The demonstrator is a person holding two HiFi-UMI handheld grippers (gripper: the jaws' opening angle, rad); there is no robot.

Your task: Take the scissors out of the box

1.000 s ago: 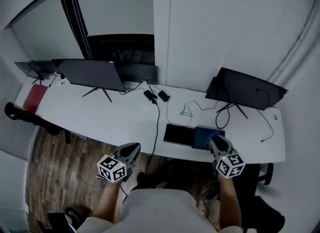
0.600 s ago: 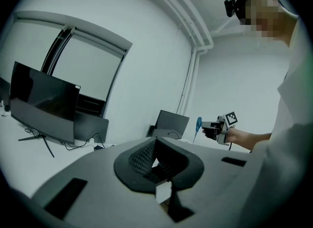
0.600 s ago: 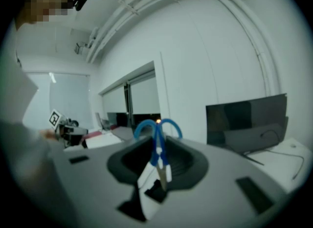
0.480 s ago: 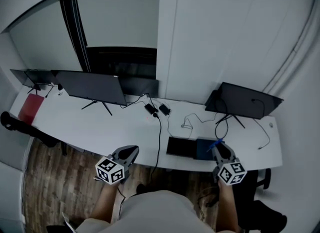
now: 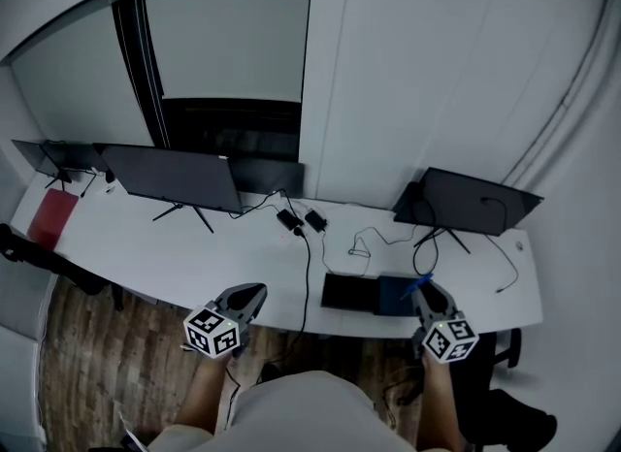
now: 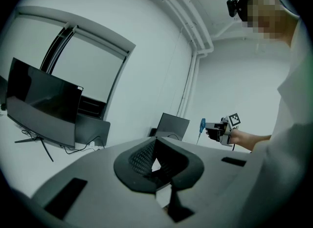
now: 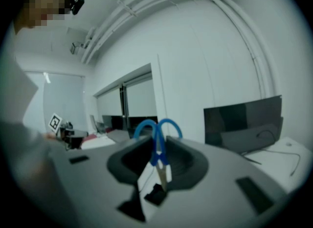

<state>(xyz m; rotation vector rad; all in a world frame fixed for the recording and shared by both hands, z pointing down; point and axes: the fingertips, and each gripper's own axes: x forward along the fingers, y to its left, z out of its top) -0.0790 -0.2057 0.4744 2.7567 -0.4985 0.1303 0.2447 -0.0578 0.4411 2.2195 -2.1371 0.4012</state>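
Observation:
Blue-handled scissors [image 7: 157,130] stand handles-up between the jaws of my right gripper [image 7: 157,148], which is shut on them. In the head view that gripper [image 5: 424,288] hovers at the desk's front edge, just right of the black box [image 5: 347,291] and over its blue part [image 5: 393,296], with the scissors [image 5: 420,282] raised clear of the box. The left gripper view catches the scissors [image 6: 202,124] held aloft at the right. My left gripper [image 5: 254,292] hangs in front of the desk edge, left of the box. Its jaws [image 6: 155,146] meet at the tips with nothing between them.
The white desk [image 5: 194,256] carries a large monitor [image 5: 170,177] at the left, a smaller one [image 5: 471,203] at the right, and cables with power bricks [image 5: 301,219] in the middle. A red pad [image 5: 53,217] lies at the far left. A chair [image 5: 505,406] stands behind my right arm.
My right gripper has risen a little with the scissors, away from the box. My left gripper has drifted slightly in front of the desk edge. The head view has tilted up.

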